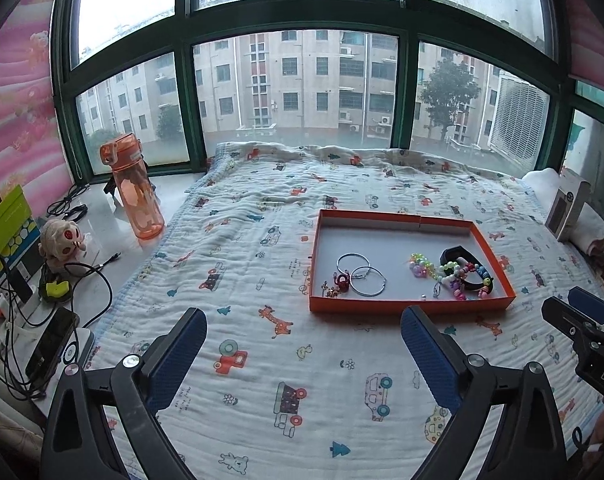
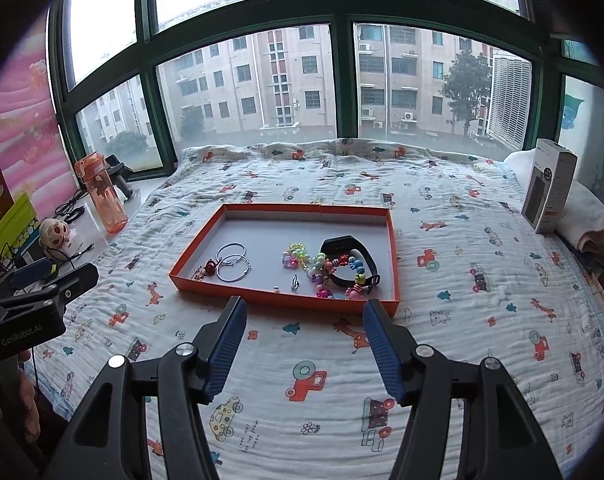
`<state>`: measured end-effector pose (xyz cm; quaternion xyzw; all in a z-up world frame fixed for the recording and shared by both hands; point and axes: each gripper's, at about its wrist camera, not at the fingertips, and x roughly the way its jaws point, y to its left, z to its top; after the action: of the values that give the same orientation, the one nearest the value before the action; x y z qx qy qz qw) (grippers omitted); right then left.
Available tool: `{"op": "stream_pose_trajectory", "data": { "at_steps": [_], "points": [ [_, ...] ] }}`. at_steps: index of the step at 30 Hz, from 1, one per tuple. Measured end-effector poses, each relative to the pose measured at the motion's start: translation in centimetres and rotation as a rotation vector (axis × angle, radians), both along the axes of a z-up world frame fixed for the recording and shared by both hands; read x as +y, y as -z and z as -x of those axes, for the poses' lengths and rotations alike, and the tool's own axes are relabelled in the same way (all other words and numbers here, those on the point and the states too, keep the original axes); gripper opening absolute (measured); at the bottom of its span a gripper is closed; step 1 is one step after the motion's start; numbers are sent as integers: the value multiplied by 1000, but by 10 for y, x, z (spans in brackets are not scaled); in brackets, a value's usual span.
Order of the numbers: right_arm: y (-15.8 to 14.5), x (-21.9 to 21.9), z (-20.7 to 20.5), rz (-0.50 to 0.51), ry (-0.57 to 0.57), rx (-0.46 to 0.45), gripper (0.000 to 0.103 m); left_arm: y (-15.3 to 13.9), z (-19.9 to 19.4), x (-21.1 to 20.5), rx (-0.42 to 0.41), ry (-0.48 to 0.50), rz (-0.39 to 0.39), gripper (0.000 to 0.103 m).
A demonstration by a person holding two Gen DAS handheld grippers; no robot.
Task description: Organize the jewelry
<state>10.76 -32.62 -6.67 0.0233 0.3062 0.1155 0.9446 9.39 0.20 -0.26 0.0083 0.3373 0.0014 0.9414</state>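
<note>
An orange tray (image 1: pixel 410 306) (image 2: pixel 206 286) with a grey floor lies on the printed quilt. In it are two silver hoop earrings (image 1: pixel 367 280) (image 2: pixel 233 267), a small red charm (image 1: pixel 342 282) (image 2: pixel 210 266), colourful bead bracelets (image 1: pixel 426 266) (image 2: pixel 302 258), a black wristband (image 1: pixel 464 260) (image 2: pixel 352 252) and a tiny ring (image 2: pixel 295 282). My left gripper (image 1: pixel 304 320) is open and empty, hovering short of the tray's near left corner. My right gripper (image 2: pixel 306 308) is open and empty, just before the tray's near edge. Each gripper shows at the edge of the other's view (image 1: pixel 578 320) (image 2: pixel 58 284).
An orange water bottle (image 1: pixel 136 192) (image 2: pixel 102 196), a plush toy (image 1: pixel 62 242), cables and a green box (image 1: pixel 8 224) sit on the ledge to the left. A white carton (image 2: pixel 548 188) and folded towels (image 2: pixel 590 228) are at the right. Windows stand behind the bed.
</note>
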Motion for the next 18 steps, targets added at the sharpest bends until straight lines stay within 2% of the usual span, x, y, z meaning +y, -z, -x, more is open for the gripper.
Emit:
{"op": "stream_pose_trajectory", "data": {
  "at_steps": [18],
  "points": [
    [-1, -2, 2, 0, 3, -3, 67, -2, 3, 1, 2, 34, 22, 103]
  ]
}}
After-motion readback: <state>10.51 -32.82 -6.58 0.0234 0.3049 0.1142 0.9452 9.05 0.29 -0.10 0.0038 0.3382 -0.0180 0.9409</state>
